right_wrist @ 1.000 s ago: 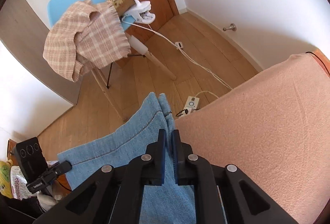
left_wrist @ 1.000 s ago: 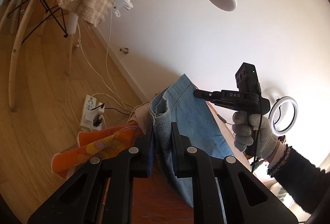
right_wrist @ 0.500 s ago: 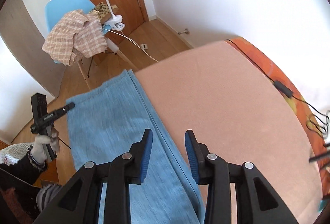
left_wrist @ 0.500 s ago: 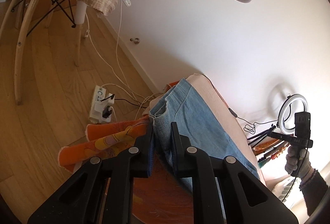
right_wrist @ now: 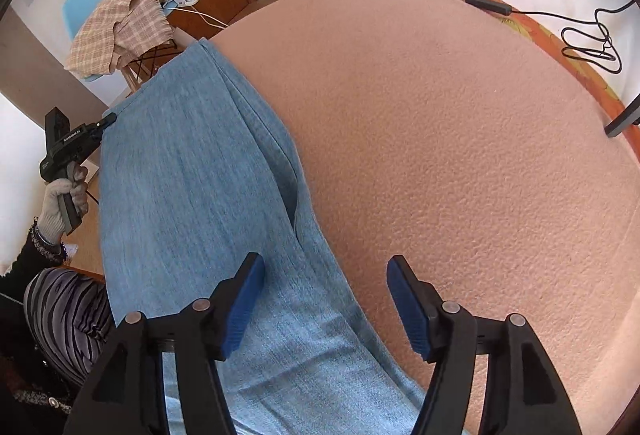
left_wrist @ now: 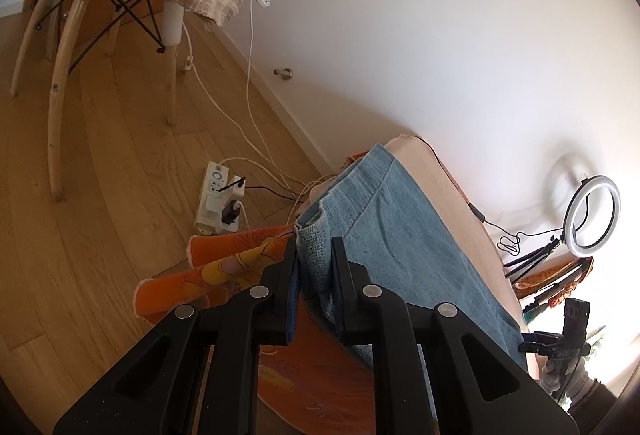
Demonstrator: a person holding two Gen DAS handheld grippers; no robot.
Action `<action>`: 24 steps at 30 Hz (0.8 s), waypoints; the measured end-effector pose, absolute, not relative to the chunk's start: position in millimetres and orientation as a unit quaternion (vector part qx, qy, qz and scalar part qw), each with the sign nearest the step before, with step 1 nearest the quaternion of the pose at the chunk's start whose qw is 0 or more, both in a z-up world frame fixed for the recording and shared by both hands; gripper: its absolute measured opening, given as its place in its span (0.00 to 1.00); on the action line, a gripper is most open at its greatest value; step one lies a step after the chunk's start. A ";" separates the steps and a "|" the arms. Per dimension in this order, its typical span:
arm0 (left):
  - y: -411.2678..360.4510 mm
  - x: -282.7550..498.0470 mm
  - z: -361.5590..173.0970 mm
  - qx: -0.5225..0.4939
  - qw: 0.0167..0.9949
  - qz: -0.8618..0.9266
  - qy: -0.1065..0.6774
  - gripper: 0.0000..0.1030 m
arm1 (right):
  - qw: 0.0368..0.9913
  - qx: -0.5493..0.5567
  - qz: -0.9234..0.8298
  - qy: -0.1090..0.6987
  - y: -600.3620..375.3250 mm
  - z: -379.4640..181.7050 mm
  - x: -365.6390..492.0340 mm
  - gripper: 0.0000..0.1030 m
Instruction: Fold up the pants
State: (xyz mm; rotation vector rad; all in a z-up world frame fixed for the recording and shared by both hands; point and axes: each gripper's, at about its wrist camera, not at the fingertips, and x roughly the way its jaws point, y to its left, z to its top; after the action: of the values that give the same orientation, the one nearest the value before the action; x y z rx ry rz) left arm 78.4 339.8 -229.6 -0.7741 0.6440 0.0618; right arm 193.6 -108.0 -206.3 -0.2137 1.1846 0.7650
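You had the blue jeans point(right_wrist: 192, 171) laid lengthwise on the pink blanket point(right_wrist: 460, 139), left gripper point(left_wrist: 314, 275) clamping their corner at the blanket's edge, right gripper point(right_wrist: 324, 299) spread wide above them (next, likely, regrasp to fold).

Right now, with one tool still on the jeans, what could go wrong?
The left tool pinches only the jeans' corner at the table edge; a pull could drag them off the pink blanket. The right tool hangs open, so nothing anchors the other end. The black cable could snag.
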 end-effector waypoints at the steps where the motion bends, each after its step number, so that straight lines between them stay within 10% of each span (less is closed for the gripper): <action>1: 338.6 78.7 -228.7 -0.367 0.876 0.033 0.311 0.12 | 0.757 -0.085 0.358 0.540 -110.1 -208.1 194.4 0.64; 7: 334.6 79.7 -226.0 -0.358 0.877 0.052 0.315 0.12 | 0.753 -0.117 0.376 0.527 -98.9 -208.9 178.7 0.15; 10: 330.0 79.3 -221.2 -0.352 0.881 0.058 0.310 0.12 | 0.764 -0.163 0.360 0.510 -97.0 -190.8 172.3 0.08; 17: 327.5 83.9 -224.7 -0.340 0.883 0.069 0.316 0.12 | 0.772 -0.192 0.307 0.522 -91.2 -202.1 188.0 0.10; 24: 326.8 84.5 -222.5 -0.330 0.884 0.072 0.322 0.12 | 0.821 -0.089 0.281 0.488 -186.5 -134.0 166.4 0.35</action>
State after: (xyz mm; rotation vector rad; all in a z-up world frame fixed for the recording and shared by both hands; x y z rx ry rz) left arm 84.5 326.8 -222.5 -0.6867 0.6710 0.1493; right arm 166.4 -186.5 -134.0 -0.1889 1.0390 0.5989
